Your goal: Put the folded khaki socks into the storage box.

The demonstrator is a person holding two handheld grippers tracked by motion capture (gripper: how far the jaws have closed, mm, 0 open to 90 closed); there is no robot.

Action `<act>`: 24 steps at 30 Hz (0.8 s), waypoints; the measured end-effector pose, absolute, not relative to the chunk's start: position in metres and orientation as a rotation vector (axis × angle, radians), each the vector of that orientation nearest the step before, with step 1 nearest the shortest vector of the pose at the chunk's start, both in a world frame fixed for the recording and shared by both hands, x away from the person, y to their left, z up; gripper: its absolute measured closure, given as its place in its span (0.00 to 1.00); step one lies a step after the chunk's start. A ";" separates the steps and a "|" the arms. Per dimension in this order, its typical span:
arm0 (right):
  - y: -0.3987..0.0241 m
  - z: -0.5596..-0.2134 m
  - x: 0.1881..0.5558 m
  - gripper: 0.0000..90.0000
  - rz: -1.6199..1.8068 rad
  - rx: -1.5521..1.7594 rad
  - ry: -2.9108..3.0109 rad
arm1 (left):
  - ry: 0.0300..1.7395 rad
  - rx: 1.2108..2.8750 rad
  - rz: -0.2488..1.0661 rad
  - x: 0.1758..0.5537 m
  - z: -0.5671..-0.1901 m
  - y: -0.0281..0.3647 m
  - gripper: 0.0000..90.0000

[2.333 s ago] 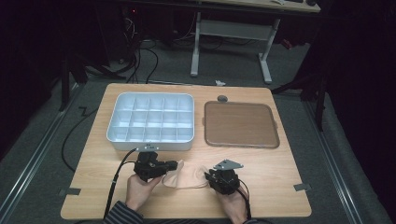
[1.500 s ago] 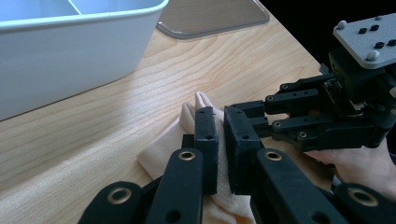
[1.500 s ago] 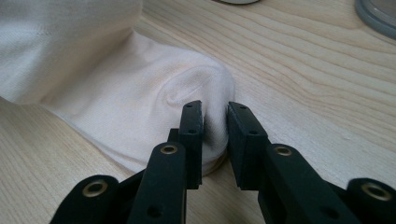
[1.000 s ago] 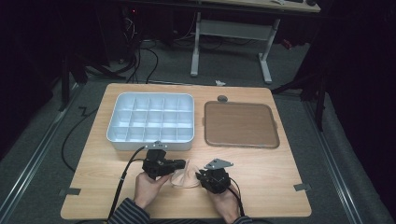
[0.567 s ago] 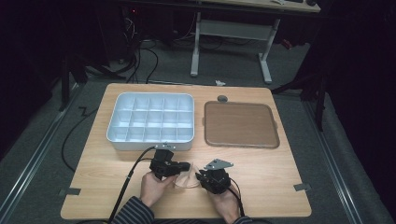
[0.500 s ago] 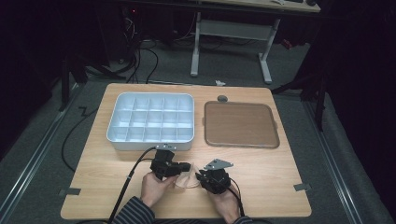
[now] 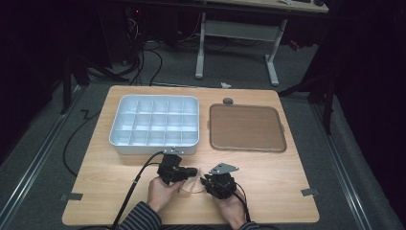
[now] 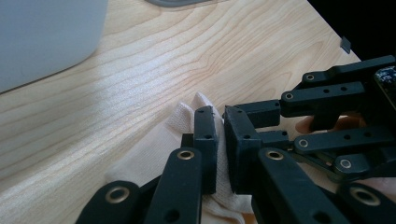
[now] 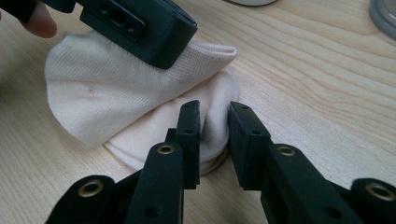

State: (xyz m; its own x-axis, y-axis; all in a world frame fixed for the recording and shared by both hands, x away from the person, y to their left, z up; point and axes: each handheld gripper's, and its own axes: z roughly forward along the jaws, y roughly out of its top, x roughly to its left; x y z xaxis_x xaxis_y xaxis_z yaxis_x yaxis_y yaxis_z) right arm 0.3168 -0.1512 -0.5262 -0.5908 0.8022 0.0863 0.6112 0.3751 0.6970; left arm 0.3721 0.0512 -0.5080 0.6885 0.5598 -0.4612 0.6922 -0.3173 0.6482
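Note:
A cream knitted sock [image 7: 189,185] lies folded on the wooden table [image 7: 287,182] near its front edge, between my two hands. My left gripper [image 7: 190,171] points right and is shut on an upper fold of the sock [image 8: 187,116], whose fabric is pinched between the black pads [image 8: 206,140]. My right gripper [image 7: 206,182] points left and is shut on the lower bunched layer of the sock [image 9: 140,93], a fold of which bulges between its pads [image 9: 189,128]. The left gripper's jaw [image 9: 135,23] presses on the top fold just above. The two grippers' tips nearly meet.
A white tray with several empty compartments [image 7: 154,125] stands behind the hands at the left. A flat brown tray [image 7: 247,127] lies at the right, with a small grey round thing [image 7: 228,101] behind it. Black cables trail off the front left edge.
My left gripper has moved right and down, close to the right gripper. The sock, stretched between them earlier, is now bunched and folded. The right hand has stayed put.

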 end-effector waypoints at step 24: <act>-0.154 -0.526 0.317 0.76 1.044 1.268 2.363 | 0.880 2.007 -0.201 0.366 -0.500 0.048 0.78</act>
